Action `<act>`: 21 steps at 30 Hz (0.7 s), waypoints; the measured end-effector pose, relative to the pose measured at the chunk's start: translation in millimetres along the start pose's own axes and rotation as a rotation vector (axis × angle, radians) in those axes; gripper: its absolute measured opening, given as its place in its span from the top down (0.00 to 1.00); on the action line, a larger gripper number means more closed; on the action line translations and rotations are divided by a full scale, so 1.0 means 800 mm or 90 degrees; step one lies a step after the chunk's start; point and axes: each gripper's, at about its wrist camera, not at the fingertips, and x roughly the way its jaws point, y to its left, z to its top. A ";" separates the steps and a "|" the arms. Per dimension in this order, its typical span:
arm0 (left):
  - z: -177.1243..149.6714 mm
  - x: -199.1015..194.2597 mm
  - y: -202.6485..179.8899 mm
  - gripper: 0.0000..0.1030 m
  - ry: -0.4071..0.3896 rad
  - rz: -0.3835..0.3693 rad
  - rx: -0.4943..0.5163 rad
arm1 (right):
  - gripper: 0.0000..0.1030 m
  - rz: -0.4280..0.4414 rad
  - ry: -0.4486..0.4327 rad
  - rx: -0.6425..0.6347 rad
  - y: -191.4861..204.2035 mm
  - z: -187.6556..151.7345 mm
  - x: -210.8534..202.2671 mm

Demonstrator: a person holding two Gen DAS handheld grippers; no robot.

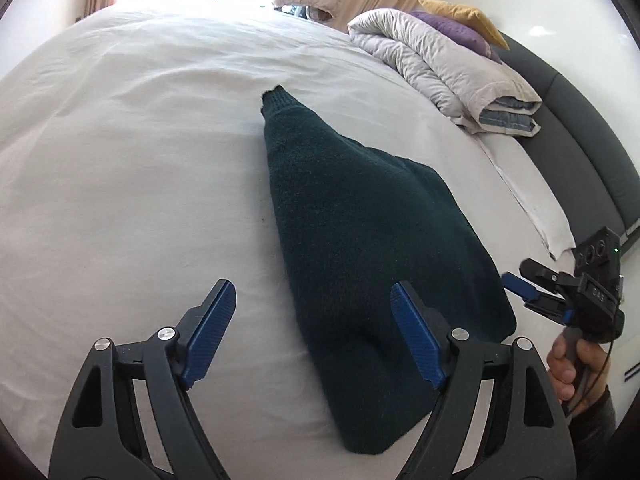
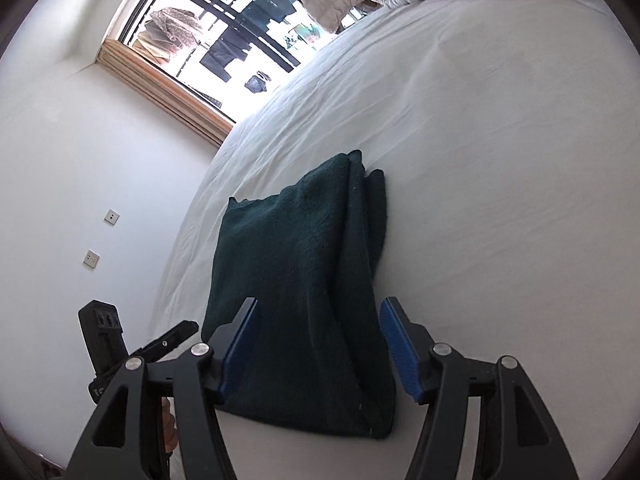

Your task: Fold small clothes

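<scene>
A dark green knitted garment (image 1: 360,240) lies folded into a long narrow shape on the white bed sheet (image 1: 140,180), its ribbed cuff pointing away. My left gripper (image 1: 314,312) is open and empty, just above the garment's near end, its right finger over the cloth. My right gripper (image 1: 520,286) shows at the garment's right edge, held in a hand. In the right wrist view the garment (image 2: 304,272) lies between the open fingers of my right gripper (image 2: 320,336), which holds nothing. The left gripper's body (image 2: 104,344) shows at lower left.
A folded pale quilt (image 1: 444,68) with a purple pillow (image 1: 460,32) and a yellow pillow (image 1: 468,16) lies at the bed's far right by the dark headboard (image 1: 580,152). A window (image 2: 224,40) and a white wall (image 2: 80,160) border the bed.
</scene>
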 end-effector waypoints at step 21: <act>0.013 0.045 0.004 0.64 0.028 -0.055 -0.021 | 0.72 -0.097 0.021 -0.136 0.107 -0.022 0.061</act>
